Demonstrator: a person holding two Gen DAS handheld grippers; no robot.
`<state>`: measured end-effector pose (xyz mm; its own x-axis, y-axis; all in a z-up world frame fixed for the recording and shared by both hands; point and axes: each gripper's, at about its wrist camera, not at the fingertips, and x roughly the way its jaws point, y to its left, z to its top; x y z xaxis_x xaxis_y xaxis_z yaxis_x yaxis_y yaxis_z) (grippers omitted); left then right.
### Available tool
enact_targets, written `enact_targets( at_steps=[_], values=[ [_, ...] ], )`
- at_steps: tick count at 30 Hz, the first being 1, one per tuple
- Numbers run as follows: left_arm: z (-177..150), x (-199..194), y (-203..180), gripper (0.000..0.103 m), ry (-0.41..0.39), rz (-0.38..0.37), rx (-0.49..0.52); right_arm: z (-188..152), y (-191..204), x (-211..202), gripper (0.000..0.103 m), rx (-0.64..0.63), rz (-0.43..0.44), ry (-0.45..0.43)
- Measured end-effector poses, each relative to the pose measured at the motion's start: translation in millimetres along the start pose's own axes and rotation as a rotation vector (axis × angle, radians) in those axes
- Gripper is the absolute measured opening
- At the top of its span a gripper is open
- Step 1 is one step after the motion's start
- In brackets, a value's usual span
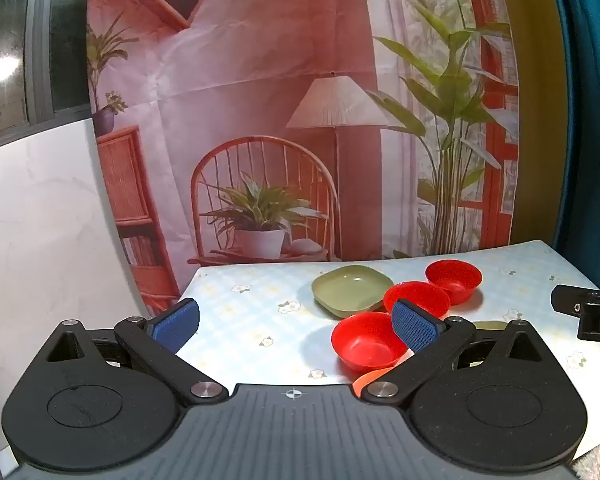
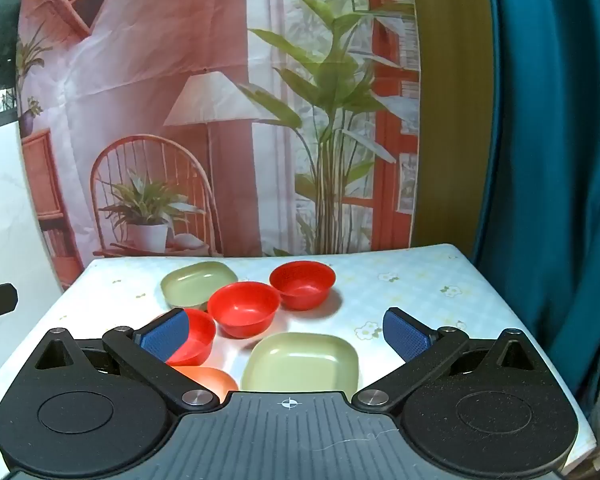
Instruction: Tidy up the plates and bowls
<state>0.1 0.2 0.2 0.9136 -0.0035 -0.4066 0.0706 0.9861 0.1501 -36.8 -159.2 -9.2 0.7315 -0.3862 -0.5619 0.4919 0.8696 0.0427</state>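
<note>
- The printed backdrop [image 2: 204,120] fills the rear of both views, showing a lamp, a wicker chair and tall leafy plants; a teal curtain [image 2: 548,160] hangs to its right.
- The table [image 2: 420,280] wears a pale checked cloth with small flowers, and all the dishes sit on it.
- The right gripper [image 2: 288,332] hovers over the near edge of the table with its jaws spread wide and nothing between the blue pads [image 2: 404,336] (they touch no dish).
- The left gripper [image 1: 296,324] hangs over the left part of the table, jaws likewise released and empty.
- The near green plate [image 2: 302,362], squarish with rounded corners, lies just ahead of the right gripper, between its fingers in that view.
- The far green plate [image 2: 198,282] sits toward the back left, just behind the bowls.
- Three red bowls stand upright in a diagonal row: the far red bowl [image 2: 303,284], the middle red bowl [image 2: 244,310] close beside it, and the near red bowl [image 2: 196,338], partly hidden behind the right gripper's left pad.
- An orange dish [image 2: 208,378] peeks out at the near edge (mostly covered by the gripper body, so its shape is unclear).
</note>
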Motion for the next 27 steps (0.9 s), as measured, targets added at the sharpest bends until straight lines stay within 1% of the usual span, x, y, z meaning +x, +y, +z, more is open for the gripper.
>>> enact_targets(
  at_steps=[27],
  values=[
    [0.8, 2.3, -3.3, 0.103, 0.008, -0.001, 0.001, -1.3, 0.5, -0.4, 0.103, 0.002, 0.000, -0.002]
  ],
)
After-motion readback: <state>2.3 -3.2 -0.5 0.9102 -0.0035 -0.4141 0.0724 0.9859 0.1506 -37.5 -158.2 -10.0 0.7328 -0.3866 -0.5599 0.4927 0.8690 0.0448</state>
